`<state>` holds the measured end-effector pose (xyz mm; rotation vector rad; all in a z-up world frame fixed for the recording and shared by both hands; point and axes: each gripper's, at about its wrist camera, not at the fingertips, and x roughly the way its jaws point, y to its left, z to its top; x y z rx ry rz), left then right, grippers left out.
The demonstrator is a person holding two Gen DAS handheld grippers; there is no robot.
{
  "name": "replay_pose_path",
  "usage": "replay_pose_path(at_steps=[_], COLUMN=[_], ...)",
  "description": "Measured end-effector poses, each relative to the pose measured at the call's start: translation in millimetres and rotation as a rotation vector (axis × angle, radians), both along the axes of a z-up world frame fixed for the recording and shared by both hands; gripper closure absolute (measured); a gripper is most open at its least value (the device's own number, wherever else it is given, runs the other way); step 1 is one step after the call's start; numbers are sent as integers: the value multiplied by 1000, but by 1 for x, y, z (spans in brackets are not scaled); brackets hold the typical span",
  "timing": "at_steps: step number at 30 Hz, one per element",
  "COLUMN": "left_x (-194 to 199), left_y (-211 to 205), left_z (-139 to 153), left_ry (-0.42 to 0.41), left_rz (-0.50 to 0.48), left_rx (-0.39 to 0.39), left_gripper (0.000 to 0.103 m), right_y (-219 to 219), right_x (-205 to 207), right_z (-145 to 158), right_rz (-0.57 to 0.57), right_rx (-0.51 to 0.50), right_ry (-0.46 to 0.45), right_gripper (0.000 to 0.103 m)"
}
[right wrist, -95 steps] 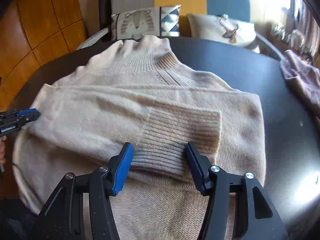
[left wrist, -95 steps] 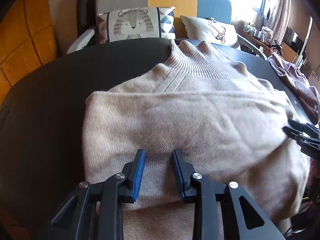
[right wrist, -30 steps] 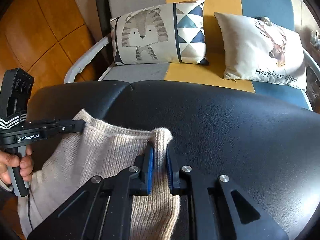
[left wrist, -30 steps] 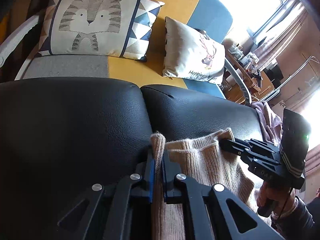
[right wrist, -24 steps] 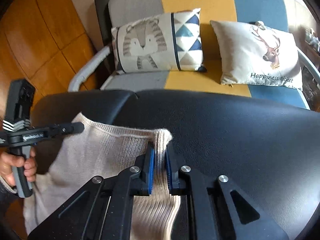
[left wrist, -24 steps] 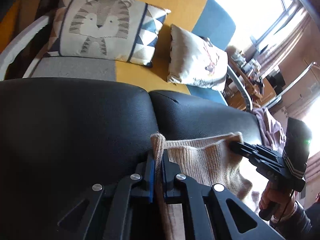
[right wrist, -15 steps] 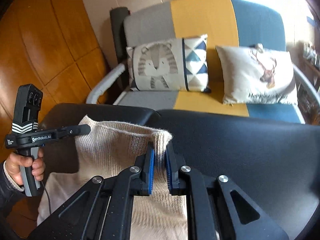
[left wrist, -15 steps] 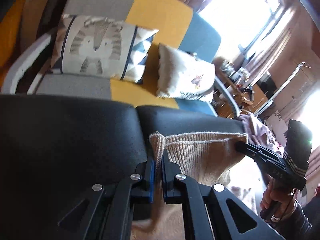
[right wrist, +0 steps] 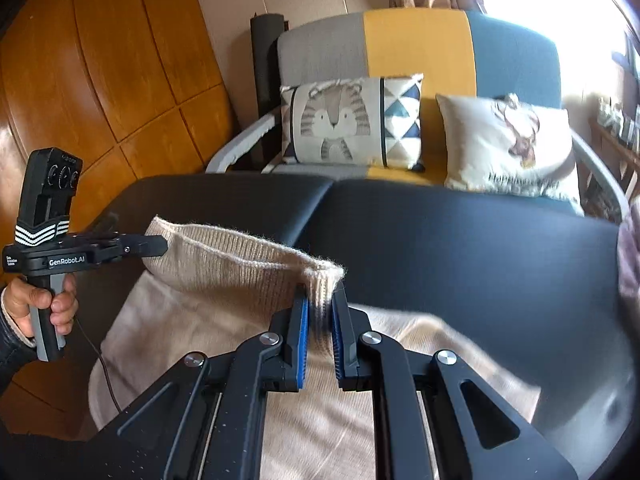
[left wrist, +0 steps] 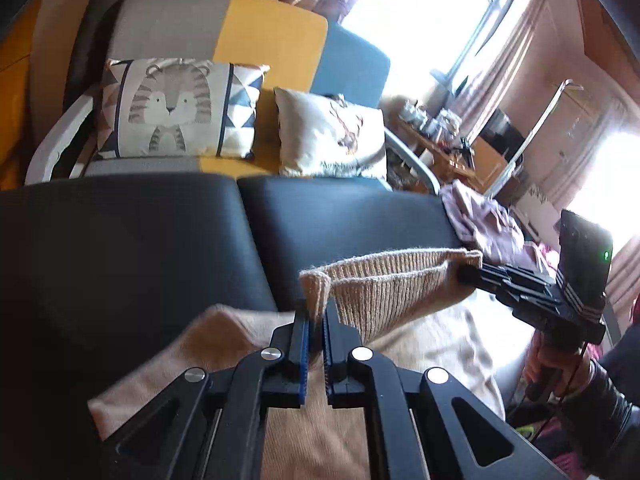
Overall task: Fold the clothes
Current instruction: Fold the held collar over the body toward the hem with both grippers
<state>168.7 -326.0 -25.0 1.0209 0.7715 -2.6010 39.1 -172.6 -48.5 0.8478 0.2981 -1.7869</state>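
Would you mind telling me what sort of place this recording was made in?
Most likely a home living room: a grey, yellow and blue sofa with a tiger-print cushion, a curtained window, and a black padded surface.

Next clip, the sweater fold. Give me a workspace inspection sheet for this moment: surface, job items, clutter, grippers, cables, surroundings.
Surface: black padded table, seam down the middle, bare at the far side.
Job's things: beige knit sweater, ribbed edge lifted and stretched between the two grippers, the rest draped on the table.
Clutter: mauve garment heaped at the table's right edge.
Grippers: left gripper shut on the sweater's ribbed edge; right gripper shut on the same edge at its other end.
Cables: thin dark cable hanging below the left handle.
Surroundings: patchwork sofa with tiger cushion and deer cushion; bright window.
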Motion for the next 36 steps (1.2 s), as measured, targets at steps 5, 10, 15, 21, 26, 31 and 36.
replay_pose_path(at_steps=[5,10,15,21,26,31,36], left_x=[11,13,15,27,44,66,67], left_y=[17,30,42,52,59,61,69], left_z=[-19,-38,-53,-52,-53,-49,-23], left_ry=[-30,-73,-115,-128,-146,-126,9], left_rz=[-10,-35,-88,-161,-180,-138,-64], left_rx=[24,19,-26,-68,-63,-27,-5], left_gripper=[98,98,98,97,96,95,92], right_y=[14,24,39,61,78,91,73], right_x=[5,10,14,14,24,33,48], right_z=[-22,-39,-56,-59,-56,-42,-31], right_rz=[-13,-5,8,-3,-5,-77,-131], right_rx=[20,32,19,-12,-10,-44,-26], right_ry=[-39,-75,-147,-202,-198,-164,-83], right_gripper=[92,91,82,78,52,52,52])
